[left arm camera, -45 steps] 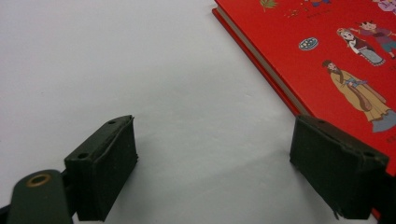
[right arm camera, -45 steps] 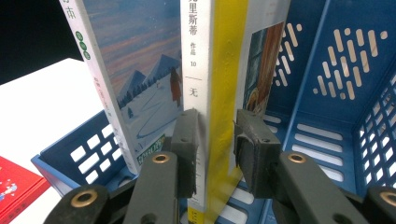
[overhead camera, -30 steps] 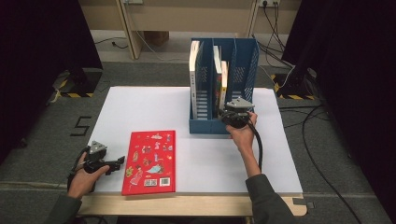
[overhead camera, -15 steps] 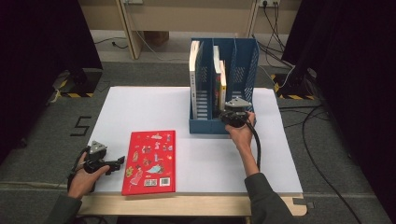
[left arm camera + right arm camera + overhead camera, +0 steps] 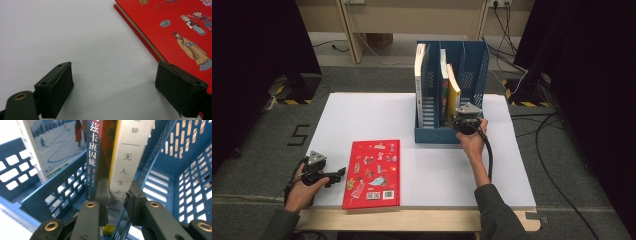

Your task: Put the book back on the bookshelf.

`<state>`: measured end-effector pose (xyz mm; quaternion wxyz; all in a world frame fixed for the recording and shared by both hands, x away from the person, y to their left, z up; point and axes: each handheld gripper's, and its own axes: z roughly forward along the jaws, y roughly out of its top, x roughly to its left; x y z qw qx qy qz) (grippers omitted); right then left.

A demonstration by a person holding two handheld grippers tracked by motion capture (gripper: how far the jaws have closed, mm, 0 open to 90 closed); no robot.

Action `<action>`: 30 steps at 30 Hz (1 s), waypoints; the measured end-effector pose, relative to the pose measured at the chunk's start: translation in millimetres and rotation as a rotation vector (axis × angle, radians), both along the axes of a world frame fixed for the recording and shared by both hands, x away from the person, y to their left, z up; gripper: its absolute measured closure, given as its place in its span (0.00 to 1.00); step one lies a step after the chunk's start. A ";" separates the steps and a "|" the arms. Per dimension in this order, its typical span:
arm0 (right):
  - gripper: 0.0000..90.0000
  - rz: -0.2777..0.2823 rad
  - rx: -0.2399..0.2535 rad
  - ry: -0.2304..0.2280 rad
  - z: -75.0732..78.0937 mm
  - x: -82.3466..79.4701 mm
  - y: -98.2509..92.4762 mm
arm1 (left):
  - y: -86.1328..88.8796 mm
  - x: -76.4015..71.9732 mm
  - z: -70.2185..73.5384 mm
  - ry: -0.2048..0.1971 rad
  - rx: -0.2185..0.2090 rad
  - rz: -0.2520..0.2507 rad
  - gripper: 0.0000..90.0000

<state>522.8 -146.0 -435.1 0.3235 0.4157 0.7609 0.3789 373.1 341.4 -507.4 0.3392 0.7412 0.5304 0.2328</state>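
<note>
A blue three-slot file rack (image 5: 437, 135) (image 5: 185, 170) stands at the back of the white table. In its middle slot a book with a white spine and yellow cover (image 5: 453, 87) (image 5: 127, 157) leans beside a blue-spined book (image 5: 443, 80) (image 5: 92, 157). My right gripper (image 5: 466, 120) (image 5: 117, 192) is at the rack's front; its jaws have just been closing and now press on the white spine from both sides. A red picture book (image 5: 372, 172) (image 5: 180, 27) lies flat near the front left. My left gripper (image 5: 339, 174) (image 5: 115, 82) rests open on the table beside its left edge.
A snow-scene book (image 5: 419, 70) (image 5: 50, 147) stands in the rack's left slot, and the right slot holds nothing. The table's front edge (image 5: 412, 217) runs just below the red book. Cables and dark curtains surround the table on the floor.
The right gripper has shifted very slightly nearer at the rack's front. The left hand and the red book have not moved.
</note>
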 end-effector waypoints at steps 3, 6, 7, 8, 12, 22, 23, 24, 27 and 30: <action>0.84 -0.005 0.025 0.003 -0.8 5.1 0.6 | 0.0 0.0 0.0 0.000 0.000 0.000 0.15; 0.84 -0.010 0.050 0.006 -1.5 10.6 -0.3 | 0.0 0.0 0.0 0.000 0.000 0.000 0.15; 0.84 -0.012 0.064 0.018 -0.6 12.3 -1.0 | 0.0 0.1 0.0 0.000 0.000 0.000 0.15; 0.84 -0.009 0.059 0.027 0.8 13.1 -0.7 | 0.0 0.0 0.0 0.000 -0.001 0.000 0.15; 0.82 -0.013 0.061 0.043 3.4 17.4 2.4 | 0.0 0.0 0.0 0.000 -0.001 0.000 0.15; 0.77 0.030 0.080 0.010 20.3 4.7 2.7 | 0.0 0.0 -0.2 -0.003 -0.003 0.001 0.15; 0.78 0.038 0.074 -0.002 24.1 1.6 0.8 | 0.0 0.0 -0.2 -0.003 -0.002 0.001 0.15; 0.79 0.041 0.067 -0.008 26.0 0.0 -0.1 | 0.0 0.0 -0.2 -0.003 -0.002 0.001 0.15; 0.83 0.052 0.056 -0.023 29.3 -2.4 -3.0 | -0.3 0.0 -0.3 -0.004 -0.004 0.002 0.15; 0.83 0.061 0.060 -0.018 27.5 -0.9 -1.8 | 0.0 0.0 -0.2 -0.003 -0.002 0.001 0.15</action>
